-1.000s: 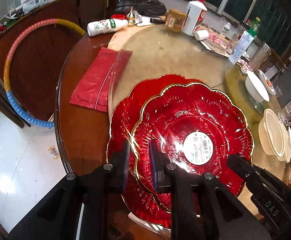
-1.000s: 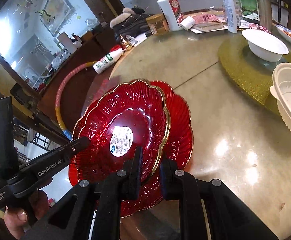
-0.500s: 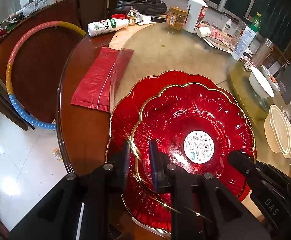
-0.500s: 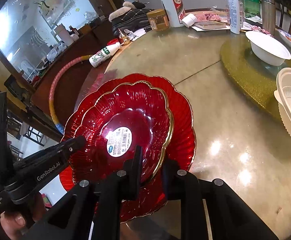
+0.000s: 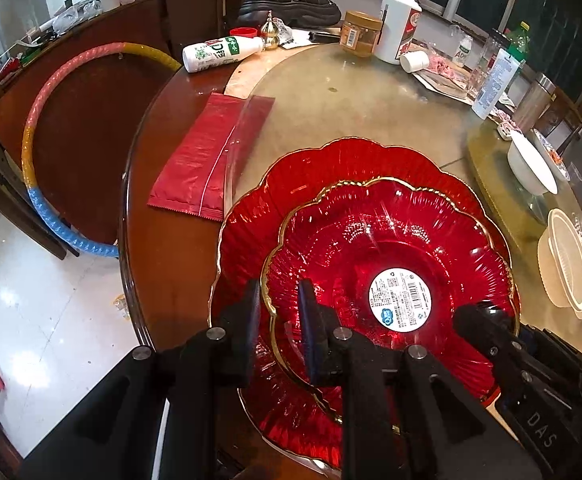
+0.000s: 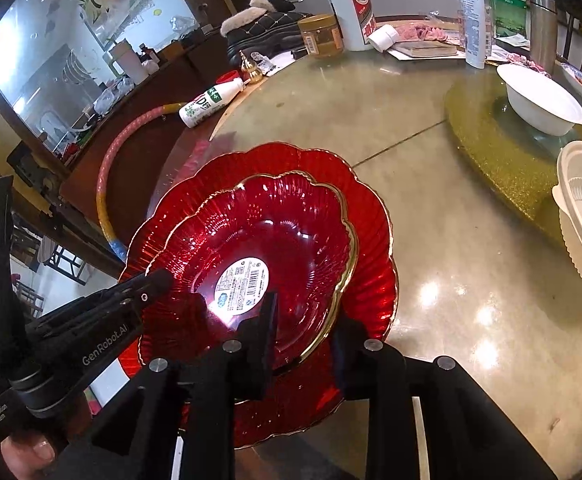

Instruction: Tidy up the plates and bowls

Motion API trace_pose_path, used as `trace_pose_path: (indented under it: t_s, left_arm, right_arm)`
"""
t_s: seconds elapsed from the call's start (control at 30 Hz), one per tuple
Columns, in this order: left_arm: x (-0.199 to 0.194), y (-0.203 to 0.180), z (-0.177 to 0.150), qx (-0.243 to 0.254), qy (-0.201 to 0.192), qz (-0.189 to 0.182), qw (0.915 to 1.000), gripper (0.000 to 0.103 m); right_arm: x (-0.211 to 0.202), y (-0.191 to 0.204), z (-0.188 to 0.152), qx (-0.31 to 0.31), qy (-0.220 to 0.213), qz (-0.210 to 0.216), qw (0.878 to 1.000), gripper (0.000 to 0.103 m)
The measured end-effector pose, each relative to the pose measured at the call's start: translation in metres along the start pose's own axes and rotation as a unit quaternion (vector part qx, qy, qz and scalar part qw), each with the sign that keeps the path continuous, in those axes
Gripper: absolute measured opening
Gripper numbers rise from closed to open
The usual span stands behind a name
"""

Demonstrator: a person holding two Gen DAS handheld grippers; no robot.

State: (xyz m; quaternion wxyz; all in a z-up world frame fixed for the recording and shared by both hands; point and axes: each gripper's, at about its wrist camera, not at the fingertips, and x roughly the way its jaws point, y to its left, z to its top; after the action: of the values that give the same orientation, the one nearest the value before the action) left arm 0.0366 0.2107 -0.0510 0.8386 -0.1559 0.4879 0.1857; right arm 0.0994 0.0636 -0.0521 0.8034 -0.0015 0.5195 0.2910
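Resting rim-up on the larger plate (image 5: 311, 168), the red bowl (image 5: 371, 248) is pinched by left gripper (image 5: 279, 312); right gripper (image 6: 307, 320) just loosened.

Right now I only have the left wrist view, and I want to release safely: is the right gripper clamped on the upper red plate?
Observer: No. The right gripper has just been opening. Its jaws straddle the gold rim of the upper plate without pressing it.
Operator: Where does my left gripper sit, seen from that side?
Observer: The left gripper has its tip on the upper plate's left rim, above the lower plate.
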Motion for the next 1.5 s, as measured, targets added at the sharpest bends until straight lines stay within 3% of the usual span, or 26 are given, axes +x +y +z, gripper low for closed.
trace_pose_path:
  t_s: [0.23,0.4,0.53,0.67,0.93,1.0,1.23,1.47,1.5]
  left_arm:
    - [0.0,0.002,0.001,-0.002,0.006,-0.012,0.9999,0.019]
    - [-0.004,0.001,0.0,-0.002,0.014,-0.039,0.9992,0.034]
    - [-0.01,0.003,0.003,-0.014,0.006,-0.051,0.9986,0.042]
    - [-0.017,0.007,0.006,-0.03,-0.001,-0.057,0.9979,0.064]
    - [-0.047,0.004,0.005,-0.033,-0.053,-0.069,0.9957,0.074]
    - [-0.054,0.001,0.004,-0.033,-0.061,-0.073,0.995,0.081]
    - [-0.076,-0.033,-0.002,0.006,-0.093,-0.089,0.9917,0.082]
    - [-0.075,-0.09,-0.006,0.04,-0.082,-0.159,0.9831,0.082]
    - [-0.073,-0.1,-0.006,0.045,-0.081,-0.171,0.9809,0.087]
  right_arm:
    - [0.002,0.004,0.003,-0.006,0.005,0.0,1.0,0.042]
    - [-0.001,0.013,0.004,-0.018,0.008,-0.002,1.0,0.058]
    - [-0.007,0.013,0.006,-0.015,0.005,-0.01,1.0,0.064]
    - [-0.015,0.01,0.008,-0.007,-0.002,-0.013,1.0,0.07]
    - [-0.032,-0.001,0.003,0.012,-0.023,0.013,1.0,0.08]
    - [-0.039,-0.01,0.002,0.031,-0.032,0.042,0.998,0.085]
    - [-0.073,-0.055,-0.01,0.083,-0.072,0.102,0.989,0.086]
    - [-0.112,-0.125,-0.03,0.137,-0.115,0.099,0.979,0.086]
    - [-0.116,-0.134,-0.033,0.145,-0.121,0.096,0.977,0.086]
